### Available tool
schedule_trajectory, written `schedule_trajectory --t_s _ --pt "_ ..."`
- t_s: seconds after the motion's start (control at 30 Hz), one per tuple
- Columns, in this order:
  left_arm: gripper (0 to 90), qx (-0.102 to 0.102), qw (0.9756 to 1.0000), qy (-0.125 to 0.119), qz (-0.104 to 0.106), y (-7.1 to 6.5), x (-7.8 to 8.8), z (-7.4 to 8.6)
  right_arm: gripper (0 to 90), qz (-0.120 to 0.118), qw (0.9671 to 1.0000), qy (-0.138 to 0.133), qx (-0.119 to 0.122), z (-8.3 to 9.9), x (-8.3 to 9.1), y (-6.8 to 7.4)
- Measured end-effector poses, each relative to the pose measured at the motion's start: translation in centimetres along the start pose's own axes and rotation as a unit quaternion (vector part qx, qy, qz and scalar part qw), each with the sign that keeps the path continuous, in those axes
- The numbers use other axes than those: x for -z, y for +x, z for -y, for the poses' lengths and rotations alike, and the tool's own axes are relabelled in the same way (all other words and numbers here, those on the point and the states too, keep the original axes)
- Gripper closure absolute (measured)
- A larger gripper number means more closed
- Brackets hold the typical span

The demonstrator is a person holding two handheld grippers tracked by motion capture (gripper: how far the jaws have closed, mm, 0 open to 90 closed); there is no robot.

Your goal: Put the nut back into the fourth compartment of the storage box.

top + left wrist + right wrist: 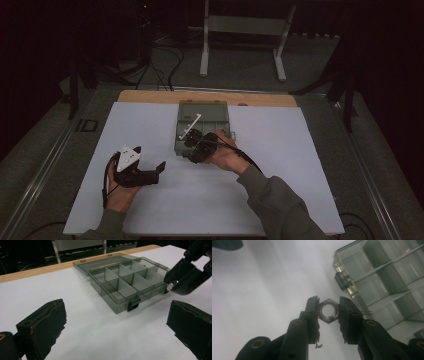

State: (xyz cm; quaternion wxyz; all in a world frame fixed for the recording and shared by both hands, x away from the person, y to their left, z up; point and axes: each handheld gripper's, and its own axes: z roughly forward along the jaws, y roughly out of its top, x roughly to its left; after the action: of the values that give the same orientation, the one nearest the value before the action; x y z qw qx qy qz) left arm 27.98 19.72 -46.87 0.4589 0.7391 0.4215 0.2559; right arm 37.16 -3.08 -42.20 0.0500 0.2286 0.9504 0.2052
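A smoky clear compartment box [220,111] lies open on the white sheet, its lid folded back toward the far edge. Its dividers [125,277] form several cells, and I see nothing in them. A silver hex nut [328,310] is pinched flat-to-flat between the pads of my right gripper [328,307], which hovers just off the box's near corner by the latch [342,280]. The nut [170,286] and right gripper [176,283] also show in the left gripper view. My left gripper [151,162] rests on the sheet at the near left, jaws wide apart and empty [117,321], aimed at the box.
The white sheet [280,165] covers the table, with a wooden strip [150,95] along the far edge. Beyond it a metal frame stand [240,30] and cables [167,65] sit on the floor. A cable trails from each gripper.
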Motion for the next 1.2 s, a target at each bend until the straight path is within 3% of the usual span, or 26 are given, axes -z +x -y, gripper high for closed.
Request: schedule_trajectory --t_s 0.27,0.57,1.2 --pt "2.4 0.001 1.0000 -0.001 -0.001 0.0 0.0 0.0 70.4 0.015 0.9999 0.000 -0.006 -0.2 0.3 -1.1" --pt "2.4 0.001 1.0000 -0.002 -0.001 0.0 0.0 0.0 70.4 0.029 0.9991 0.004 -0.031 0.0 0.5 -2.4" --pt "2.4 0.001 1.0000 -0.002 0.000 0.0 0.0 0.0 70.4 0.051 0.9959 -0.015 -0.074 -0.5 2.3 -5.1"
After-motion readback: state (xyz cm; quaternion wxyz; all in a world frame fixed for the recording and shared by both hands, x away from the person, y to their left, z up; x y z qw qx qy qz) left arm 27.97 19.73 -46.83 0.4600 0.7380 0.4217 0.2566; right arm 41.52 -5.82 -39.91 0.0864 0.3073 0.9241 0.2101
